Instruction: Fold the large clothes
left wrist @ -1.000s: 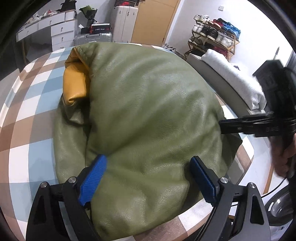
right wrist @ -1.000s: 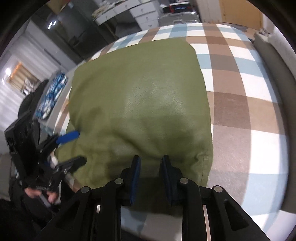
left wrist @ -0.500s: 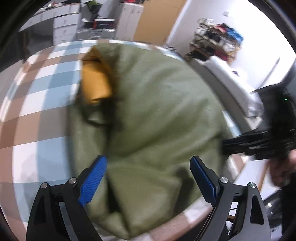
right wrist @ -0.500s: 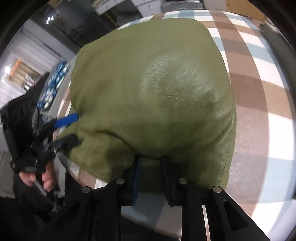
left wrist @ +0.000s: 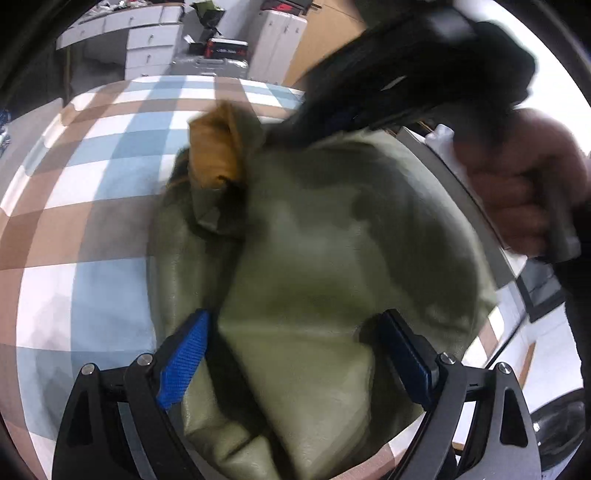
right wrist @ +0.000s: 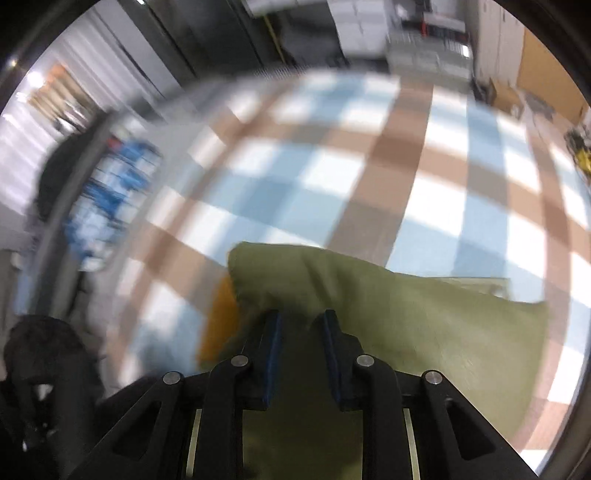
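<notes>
No readable text, label, brand, number or sign in either view.

Left wrist view, upper middle of frame: dark box [left wrist: 226, 47] with a red band, standing on the grey suitcase [left wrist: 208, 66]. A pale strip of lettering runs across its front; characters too small and soft to make out.

Right wrist view, left side of frame: blue-and-white patterned item [right wrist: 110, 192], smeared by motion blur; any print on it is illegible. Upper right: dark box with a red band [right wrist: 439, 26], also blurred, nothing legible.

Gripper bodies in both views: no marking legible.
</notes>
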A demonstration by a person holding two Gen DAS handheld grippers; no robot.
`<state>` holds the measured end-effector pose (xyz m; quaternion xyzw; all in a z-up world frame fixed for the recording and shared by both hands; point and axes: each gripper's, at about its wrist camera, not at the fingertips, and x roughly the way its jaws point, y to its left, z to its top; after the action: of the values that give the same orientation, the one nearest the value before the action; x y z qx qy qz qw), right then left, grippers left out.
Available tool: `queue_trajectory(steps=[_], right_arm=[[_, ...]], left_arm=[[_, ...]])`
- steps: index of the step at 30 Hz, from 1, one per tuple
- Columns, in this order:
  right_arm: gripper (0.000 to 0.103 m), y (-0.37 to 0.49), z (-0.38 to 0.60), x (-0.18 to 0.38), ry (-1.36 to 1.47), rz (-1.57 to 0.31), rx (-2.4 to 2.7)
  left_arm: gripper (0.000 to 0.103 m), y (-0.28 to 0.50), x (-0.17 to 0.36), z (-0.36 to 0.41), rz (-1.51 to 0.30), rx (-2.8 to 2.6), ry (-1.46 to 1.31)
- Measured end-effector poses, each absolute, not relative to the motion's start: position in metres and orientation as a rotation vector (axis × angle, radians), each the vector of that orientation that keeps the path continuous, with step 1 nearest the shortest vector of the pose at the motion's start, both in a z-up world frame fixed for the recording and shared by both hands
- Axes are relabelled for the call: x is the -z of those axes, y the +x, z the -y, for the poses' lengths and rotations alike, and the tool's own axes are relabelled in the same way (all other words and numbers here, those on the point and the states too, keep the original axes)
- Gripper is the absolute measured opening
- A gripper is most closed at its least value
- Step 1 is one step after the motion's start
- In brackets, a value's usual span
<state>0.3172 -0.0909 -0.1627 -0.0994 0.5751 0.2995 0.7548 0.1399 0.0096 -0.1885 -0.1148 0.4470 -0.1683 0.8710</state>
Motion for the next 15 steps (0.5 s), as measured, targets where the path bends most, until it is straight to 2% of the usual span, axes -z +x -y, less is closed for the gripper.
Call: queue_trajectory(steps=[5,8,13,15], right_arm=[[0.017,0.323,0.105,0.169,-0.117,-1.257,-0.663],[0.016,0.315,0.117,0.150,-0.095,-1.253,-0.692],[0.021,0.277,0.163,0.106,-0.126,-1.172,-0.682],[0.024,0.259,0.179,0.110,-0.160,-1.183,-0.650]], left_arm=[[0.089,0.138,0.190,-0.015,-0.936,0.360,-0.259],[0.089,0.134,0.190,-0.011,-0.936,0.365,-0.231],[0.090,0.135,0.189,-0.010,-0.938,0.368,-0.236],[0.090,0.138,0.188,-0.009,-0.938,0.365,-0.234]])
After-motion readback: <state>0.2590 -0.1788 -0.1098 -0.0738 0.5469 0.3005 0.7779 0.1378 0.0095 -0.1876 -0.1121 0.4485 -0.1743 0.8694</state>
